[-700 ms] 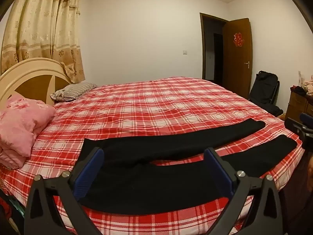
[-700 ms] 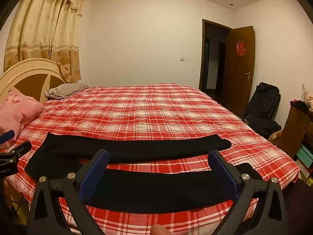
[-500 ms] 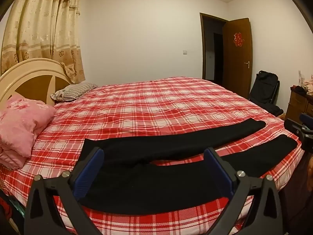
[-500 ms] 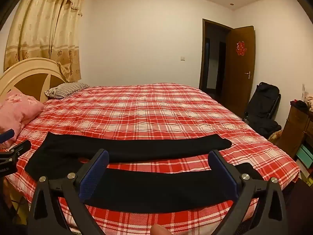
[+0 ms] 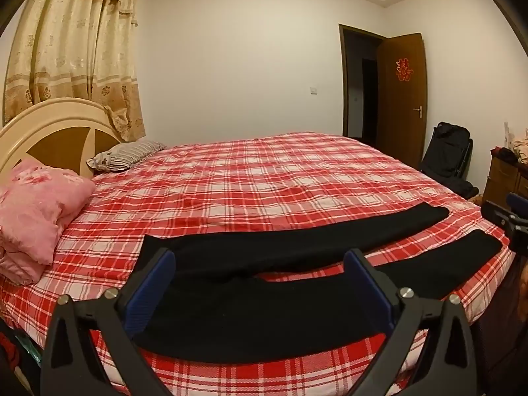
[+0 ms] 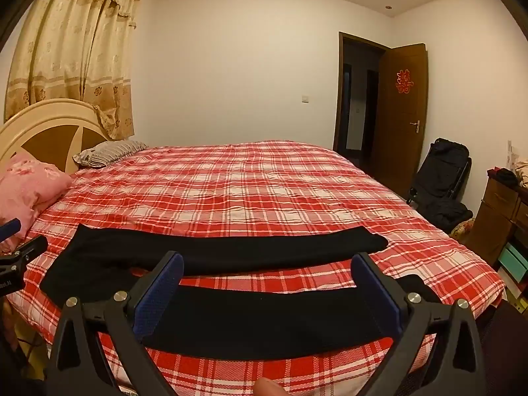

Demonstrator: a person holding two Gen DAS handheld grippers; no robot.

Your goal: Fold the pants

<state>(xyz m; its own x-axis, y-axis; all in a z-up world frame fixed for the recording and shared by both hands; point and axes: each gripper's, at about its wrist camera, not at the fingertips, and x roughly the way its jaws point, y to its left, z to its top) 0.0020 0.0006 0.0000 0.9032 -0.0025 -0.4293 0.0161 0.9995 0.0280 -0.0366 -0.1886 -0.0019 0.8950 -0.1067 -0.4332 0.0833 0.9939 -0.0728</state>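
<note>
Left wrist view, from left to right: a pink floral quilted pillow [image 5: 36, 211] sits at the head of the bed, in front of a cream and brown arched wooden headboard [image 5: 56, 132], with a grey striped pillow [image 5: 127, 155] further back beside it. Beige patterned curtains [image 5: 76, 56] hang above. The red and white plaid bedspread [image 5: 264, 181] covers the whole bed. The black fabric pants [image 5: 280, 297] lie spread flat along the near edge of the bed, waist end to the left, the two legs running apart toward the right, a strip of plaid showing between them. The left gripper [image 5: 260, 283], black with blue pads, hovers above the waist and upper leg area with its jaws spread as wide as they go, nothing between the pads. At the far right edge part of the right gripper [image 5: 505, 217] pokes in, and behind it stand a brown wooden door [image 5: 404, 99], open, and a black bag [image 5: 448, 155].

In the right wrist view, the left gripper [image 6: 16, 250] shows at the left edge. The pants [image 6: 264, 316] stretch across the frame. The right gripper [image 6: 267, 287] hangs over the middle of the nearer leg, likewise fully open and gripping nothing. A fingertip [image 6: 269, 391] shows at the bottom edge. A wooden dresser [image 6: 501, 217] stands at the far right.
</note>
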